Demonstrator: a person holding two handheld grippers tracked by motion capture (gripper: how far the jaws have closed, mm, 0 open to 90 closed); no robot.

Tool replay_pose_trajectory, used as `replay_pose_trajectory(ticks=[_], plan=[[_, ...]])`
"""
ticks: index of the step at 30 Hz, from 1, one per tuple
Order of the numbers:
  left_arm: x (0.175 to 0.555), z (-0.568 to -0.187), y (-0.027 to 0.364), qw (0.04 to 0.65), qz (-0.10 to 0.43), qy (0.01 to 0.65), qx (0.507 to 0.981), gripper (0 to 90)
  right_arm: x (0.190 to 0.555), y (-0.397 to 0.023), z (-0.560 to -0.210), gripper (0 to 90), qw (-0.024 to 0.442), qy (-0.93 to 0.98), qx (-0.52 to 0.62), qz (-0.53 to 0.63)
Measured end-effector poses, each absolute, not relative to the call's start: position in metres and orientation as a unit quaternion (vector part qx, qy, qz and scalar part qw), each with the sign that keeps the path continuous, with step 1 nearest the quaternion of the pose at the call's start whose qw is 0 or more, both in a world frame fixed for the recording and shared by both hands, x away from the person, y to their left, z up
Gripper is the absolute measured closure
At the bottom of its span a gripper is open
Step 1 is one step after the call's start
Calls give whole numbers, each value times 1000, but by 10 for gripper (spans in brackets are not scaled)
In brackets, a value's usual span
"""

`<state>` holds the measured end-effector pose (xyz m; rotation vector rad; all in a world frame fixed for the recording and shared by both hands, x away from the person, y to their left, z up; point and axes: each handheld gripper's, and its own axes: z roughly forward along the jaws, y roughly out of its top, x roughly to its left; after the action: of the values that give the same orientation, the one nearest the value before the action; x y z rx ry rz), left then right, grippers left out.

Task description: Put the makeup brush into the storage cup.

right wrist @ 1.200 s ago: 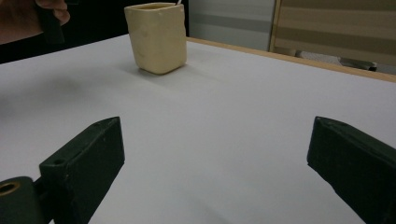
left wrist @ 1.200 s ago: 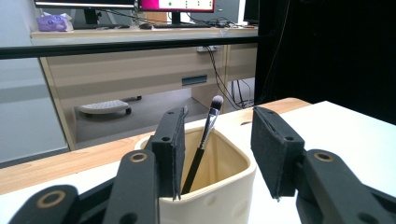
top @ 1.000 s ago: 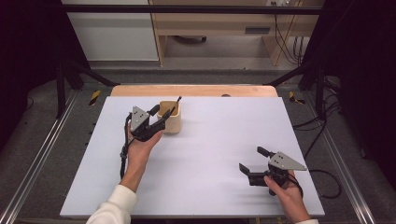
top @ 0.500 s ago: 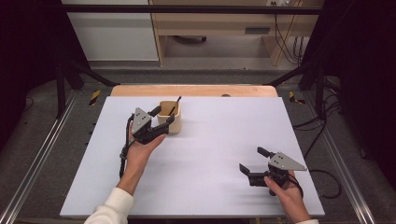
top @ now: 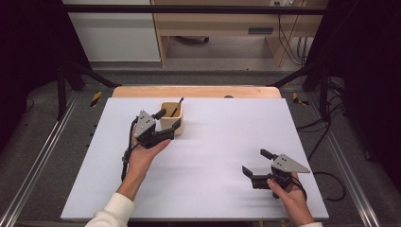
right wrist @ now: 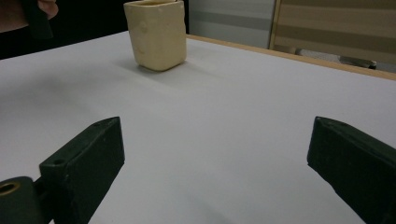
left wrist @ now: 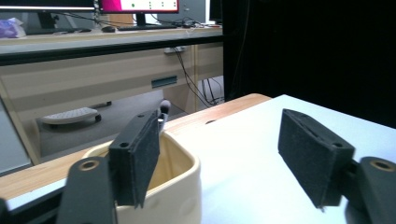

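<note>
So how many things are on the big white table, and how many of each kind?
Cream cups: 1
Dark sticks standing in the cup: 1
Black tools held in hands: 2, left tool and right tool
Total: 4

Lit evenly from overhead, with the white table bright and the surroundings at 3 and 9 o'clock sunk in near black. Soft, short shadows only: a faint one under the cream cup toward 7 o'clock in the right gripper view, another under the left gripper in the high view. No hard glare on the tabletop. Slightly soft and grainy in the high view. Blurred close up on the black jaws at 6 o'clock of both gripper views; hazy desk and monitors at 12 o'clock in the left one.
</note>
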<state>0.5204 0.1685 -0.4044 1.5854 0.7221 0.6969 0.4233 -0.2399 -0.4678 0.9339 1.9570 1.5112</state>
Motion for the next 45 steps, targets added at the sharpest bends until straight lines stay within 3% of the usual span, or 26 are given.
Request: replay_pose_trajectory(ticks=[20,45], plan=[[512,-406,155,591,264,297,702,30,423,-240,-468,43,247,718,343,553],[490,-417,183,589,260,267,717,17,424,-240,-468,43,248,720,343,550]])
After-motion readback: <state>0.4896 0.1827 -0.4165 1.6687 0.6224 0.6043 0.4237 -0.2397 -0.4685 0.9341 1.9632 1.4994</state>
